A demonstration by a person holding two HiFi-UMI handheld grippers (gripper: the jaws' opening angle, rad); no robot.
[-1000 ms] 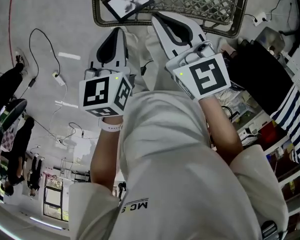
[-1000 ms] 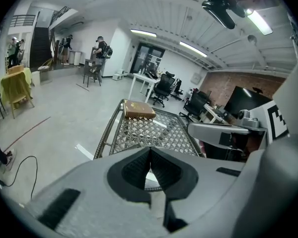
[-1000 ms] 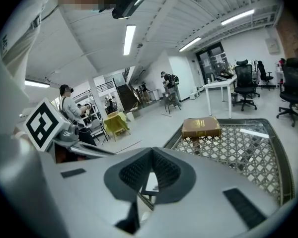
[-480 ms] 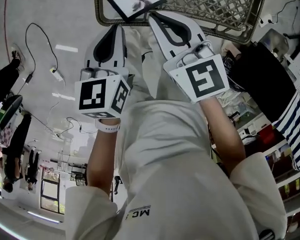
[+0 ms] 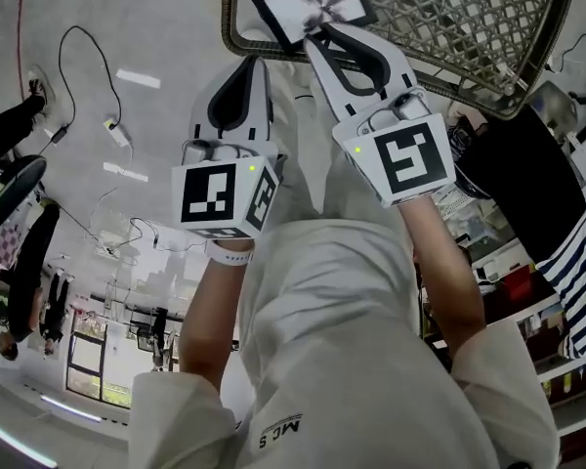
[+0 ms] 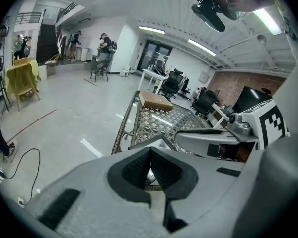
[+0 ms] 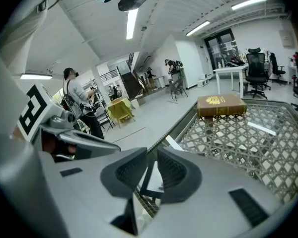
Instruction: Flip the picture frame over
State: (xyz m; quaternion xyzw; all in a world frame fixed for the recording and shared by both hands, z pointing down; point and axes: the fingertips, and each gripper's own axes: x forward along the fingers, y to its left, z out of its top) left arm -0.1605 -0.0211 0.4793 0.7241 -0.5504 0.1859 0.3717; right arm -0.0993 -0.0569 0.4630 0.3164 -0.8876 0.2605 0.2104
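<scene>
We're at the wire basket (image 5: 469,37) now. The picture frame (image 5: 314,3) sits picture-side up in its near-left corner, and a brown book (image 7: 221,105) lies at the far side. The right gripper (image 5: 322,35) is at the frame's near edge with its tongs only a sliver apart. The frame shows through the gap, but we see no pinch on it. The left gripper (image 5: 254,62), just outside the basket's near rim, has its tongs together on nothing. Our worry is that a shallow bite slips mid-turn and the frame drops onto the mesh or over the rim.
</scene>
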